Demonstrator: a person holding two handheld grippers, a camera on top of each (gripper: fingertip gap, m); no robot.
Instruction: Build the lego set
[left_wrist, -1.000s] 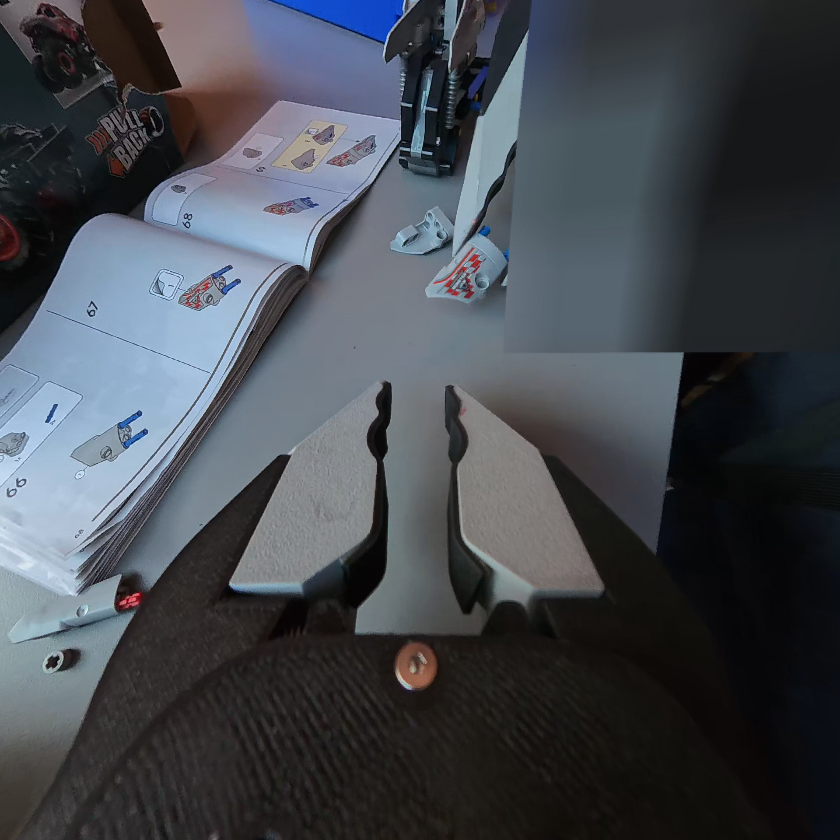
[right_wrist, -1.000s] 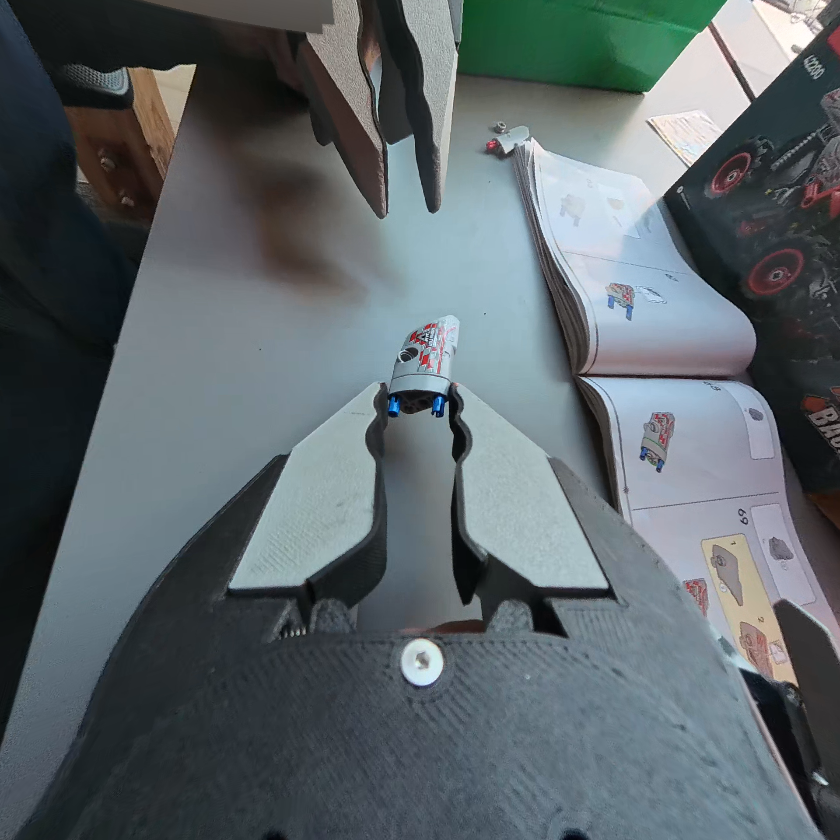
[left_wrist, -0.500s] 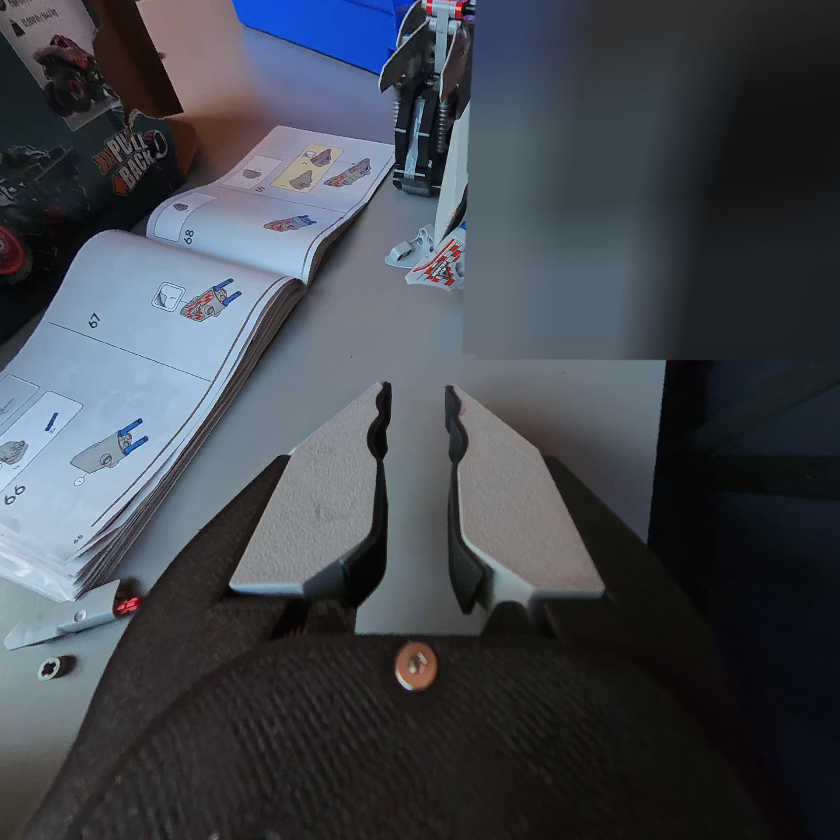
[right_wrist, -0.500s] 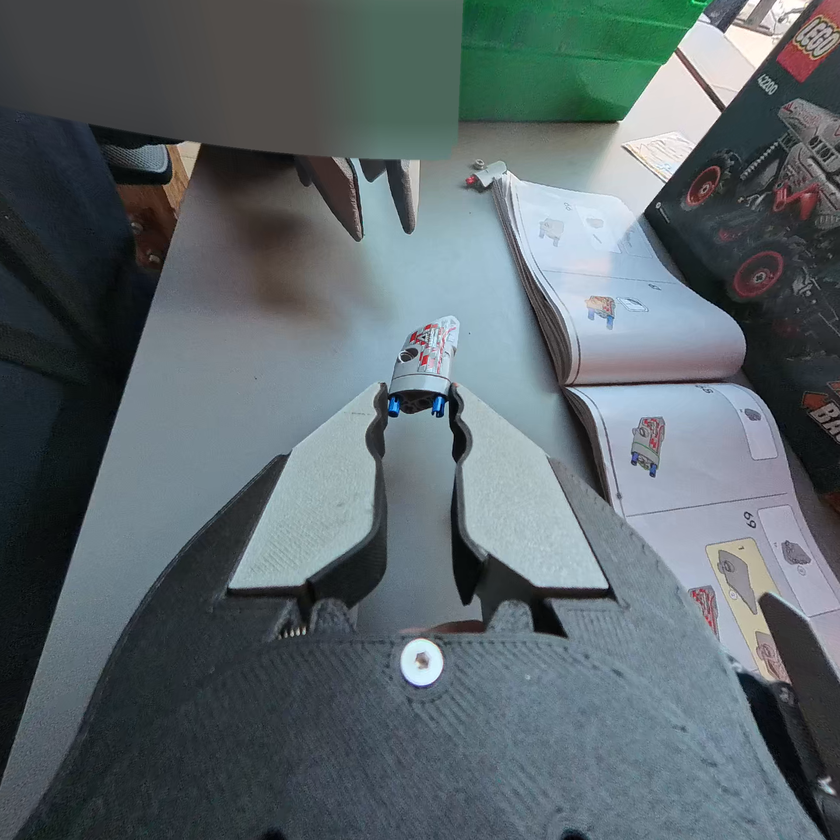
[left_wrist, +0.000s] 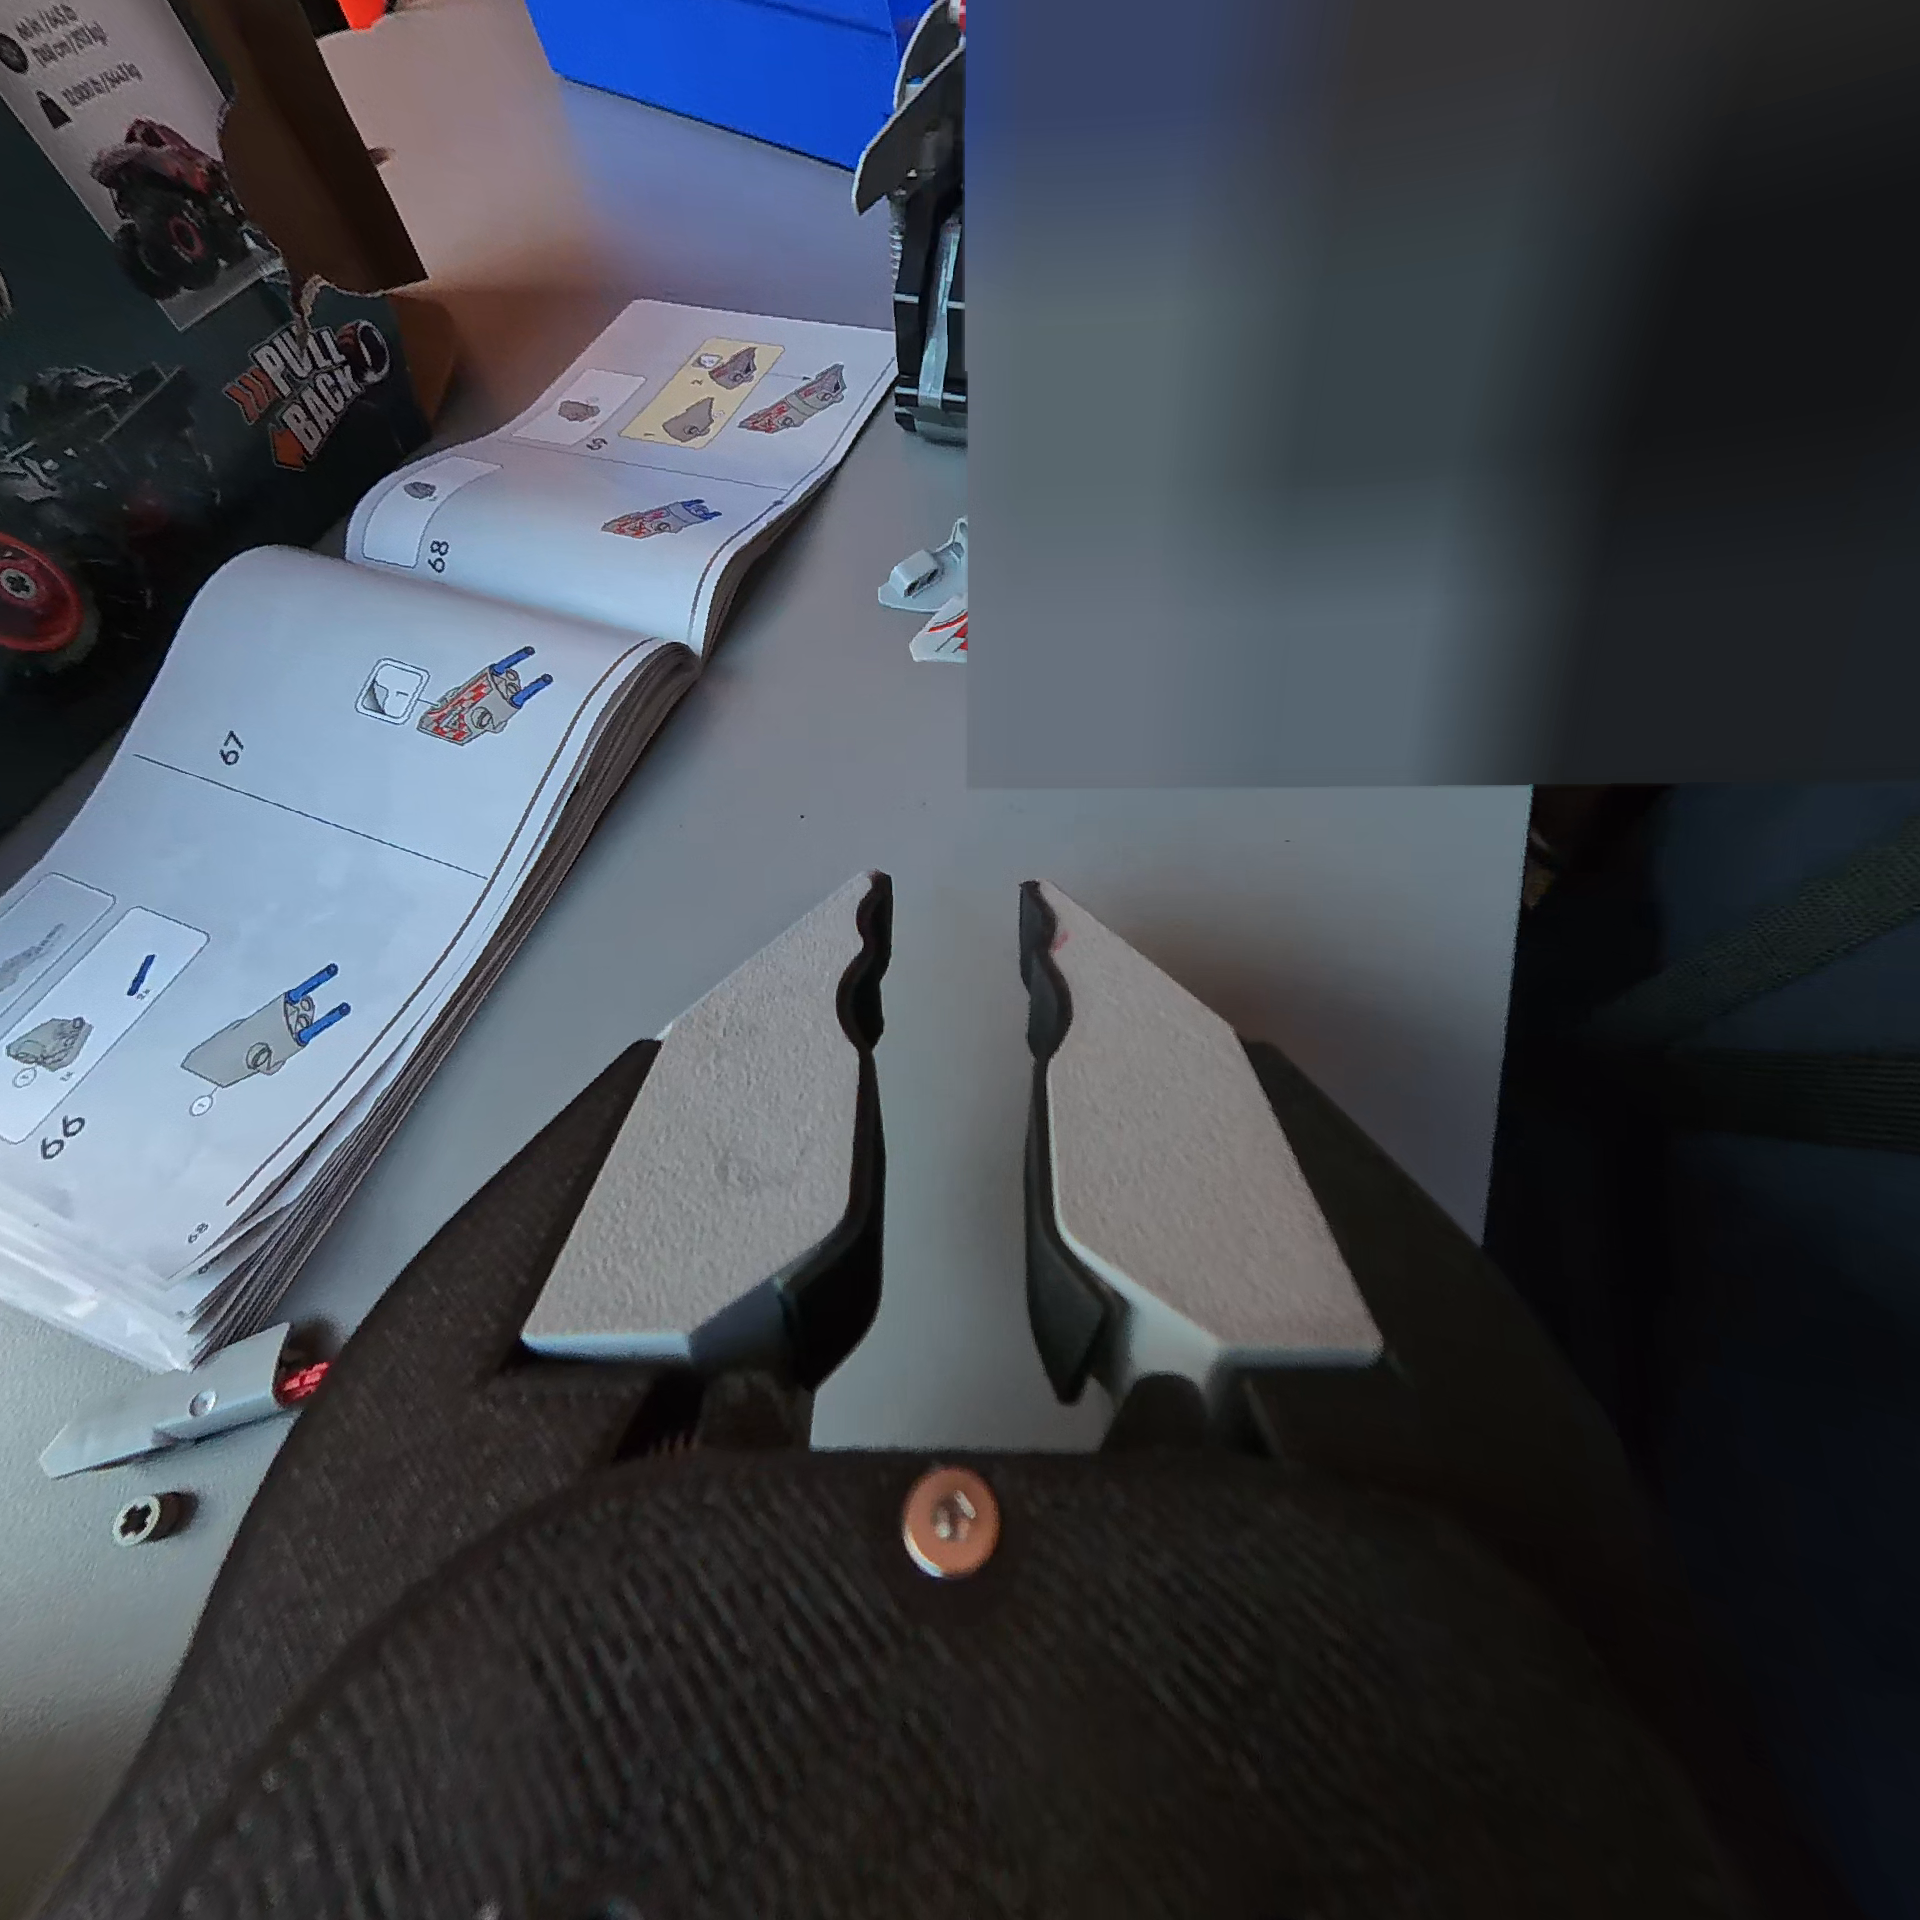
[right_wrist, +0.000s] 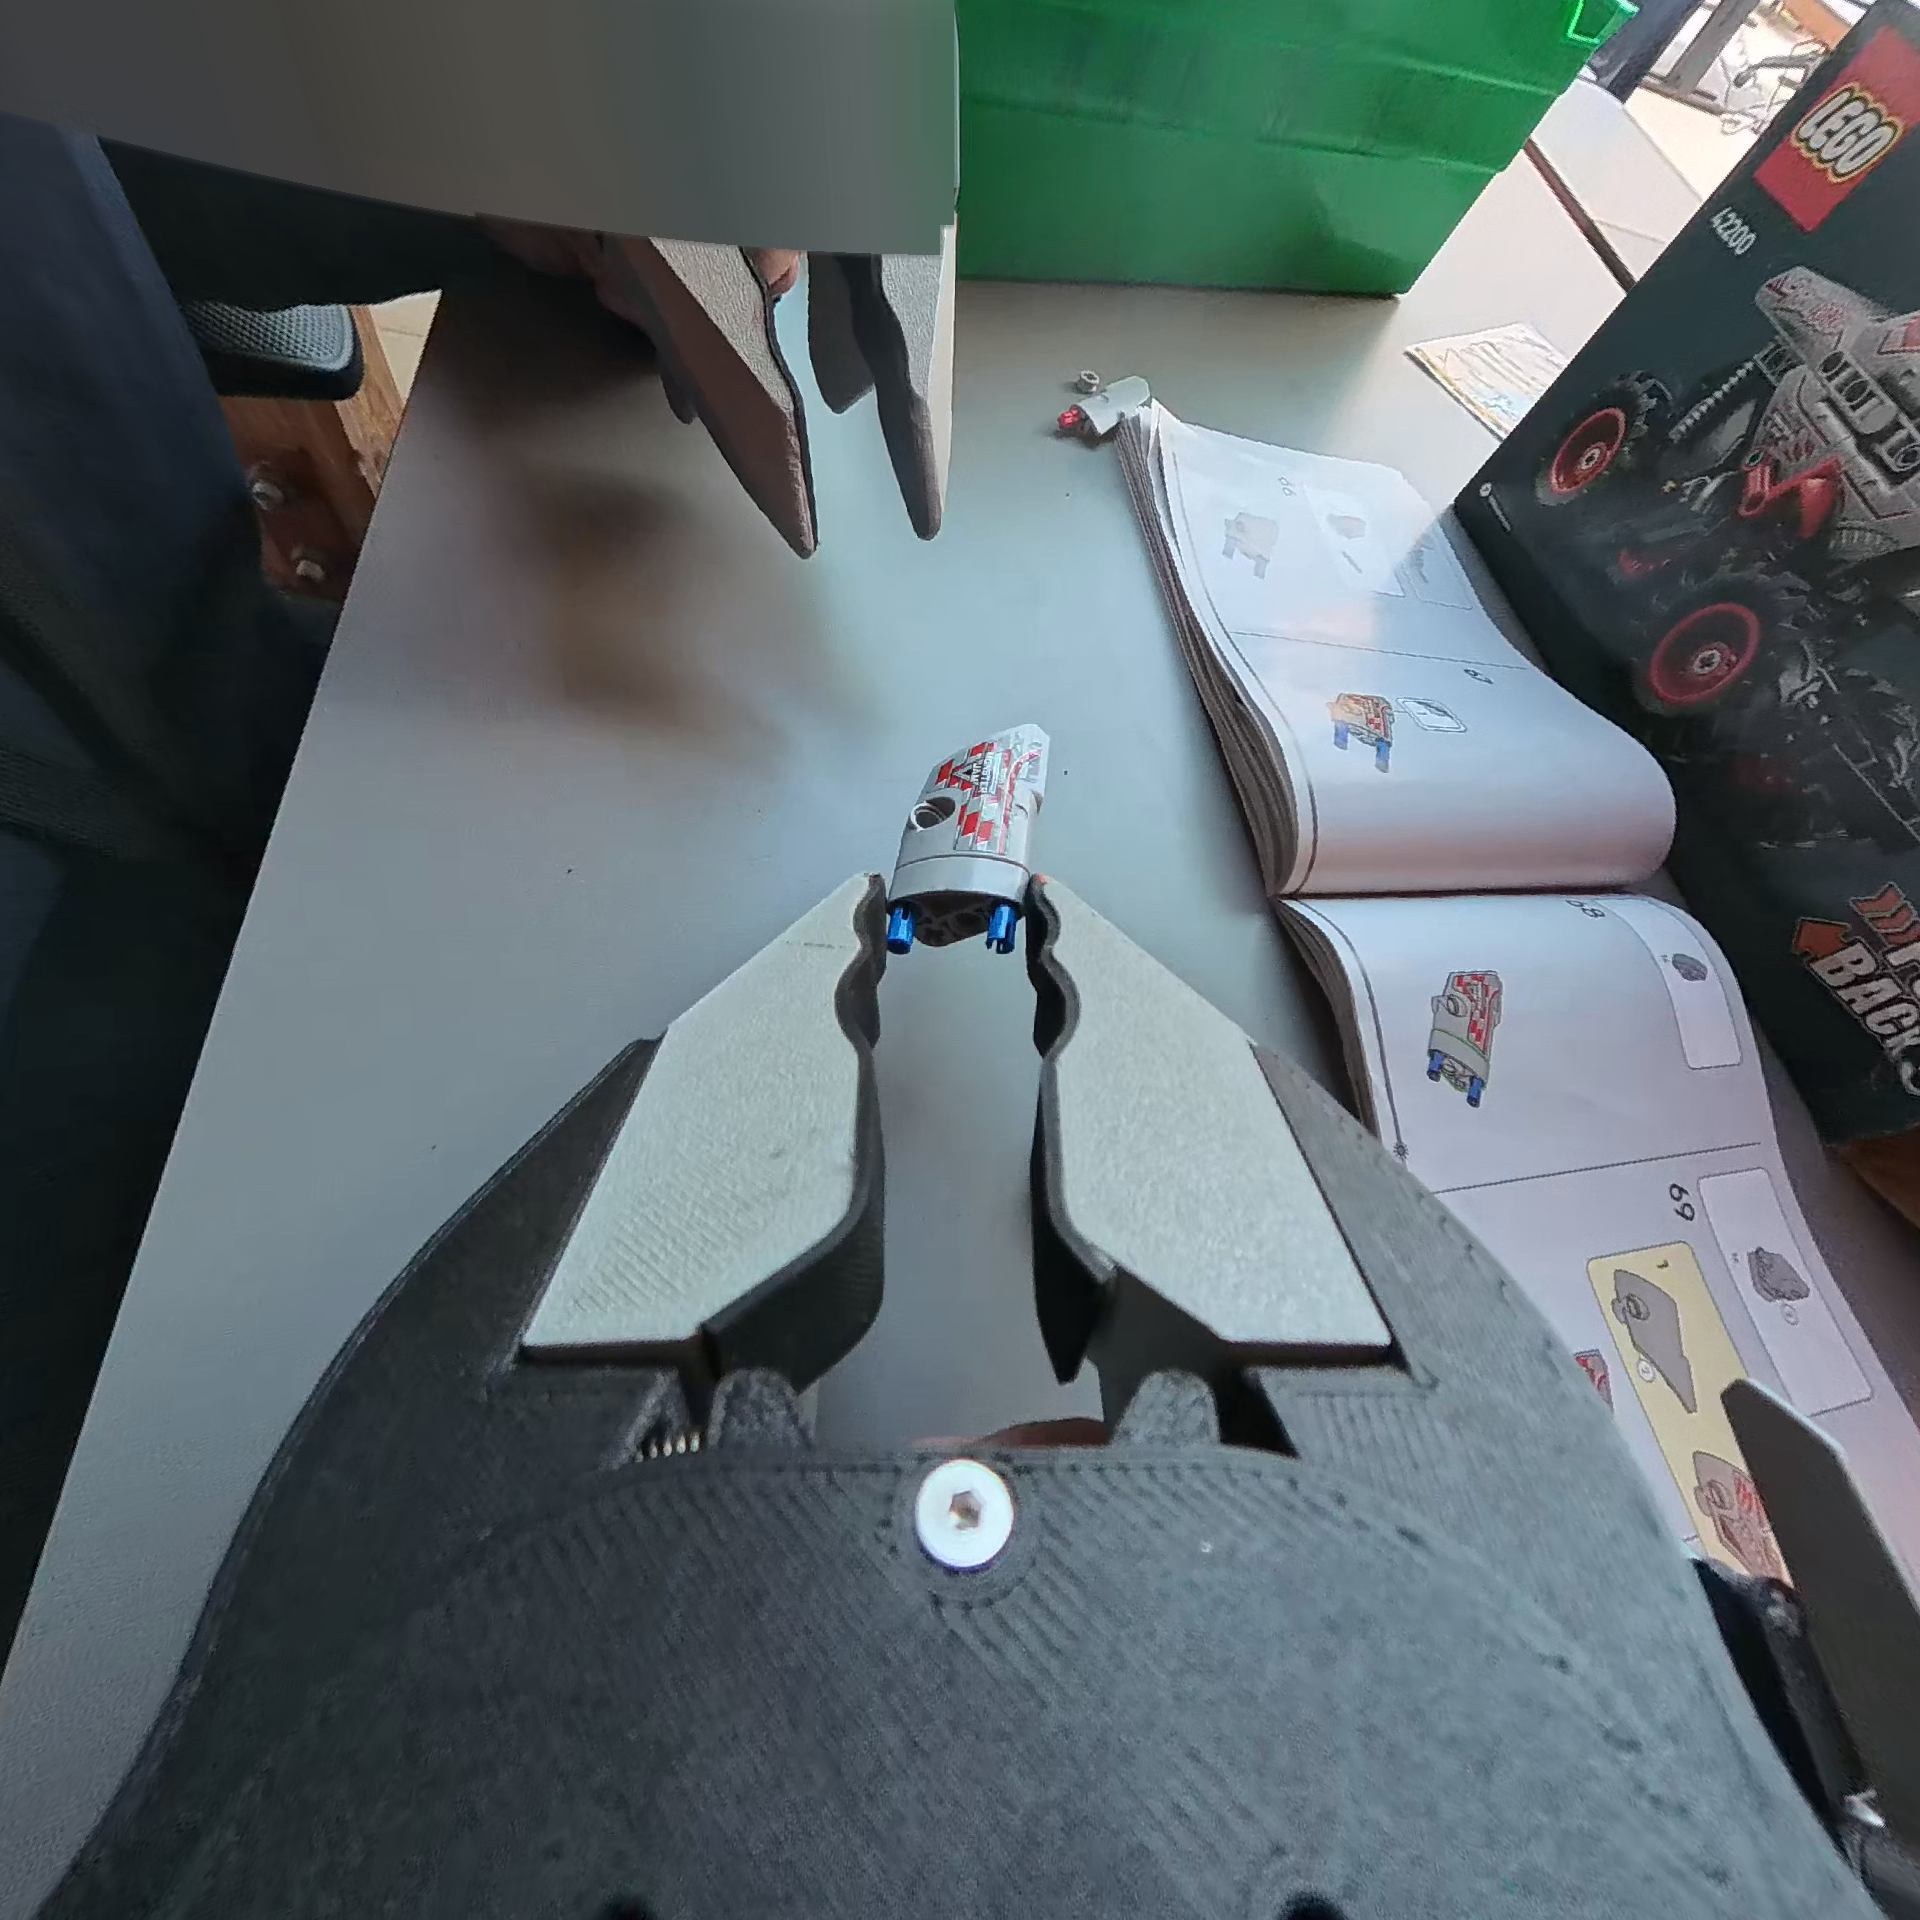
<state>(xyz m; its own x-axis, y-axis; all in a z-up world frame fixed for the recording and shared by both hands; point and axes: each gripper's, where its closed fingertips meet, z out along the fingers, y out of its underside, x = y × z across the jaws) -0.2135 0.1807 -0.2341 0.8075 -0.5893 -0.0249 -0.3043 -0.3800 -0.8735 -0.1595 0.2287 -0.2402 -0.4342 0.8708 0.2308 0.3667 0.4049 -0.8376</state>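
Observation:
My right gripper (right_wrist: 951, 904) is shut on a small grey panel piece (right_wrist: 971, 821) with red stickers and two blue pins, and holds it by its near end above the grey table (right_wrist: 582, 935). My left gripper (left_wrist: 954, 894) is open and empty over the table. It also shows in the right wrist view (right_wrist: 864, 535), farther off and pointing down. In the left wrist view only a tip of the held piece (left_wrist: 940, 642) shows beside a blurred patch. A partly built dark model (left_wrist: 930, 312) stands at the back.
An open instruction booklet (left_wrist: 343, 831) lies left, next to the set's box (left_wrist: 125, 395). It also shows at the right in the right wrist view (right_wrist: 1455, 790). A loose grey piece (left_wrist: 925, 571), a grey and red piece (left_wrist: 197, 1397) and a small bush (left_wrist: 151, 1522) lie about. A green bin (right_wrist: 1247, 156) stands behind. The left gripper's tips are roughly 8 cm from the right gripper's.
The right gripper has drawn back from the left gripper with the panel piece still in it. The left gripper now looks smaller and farther off in the right wrist view.

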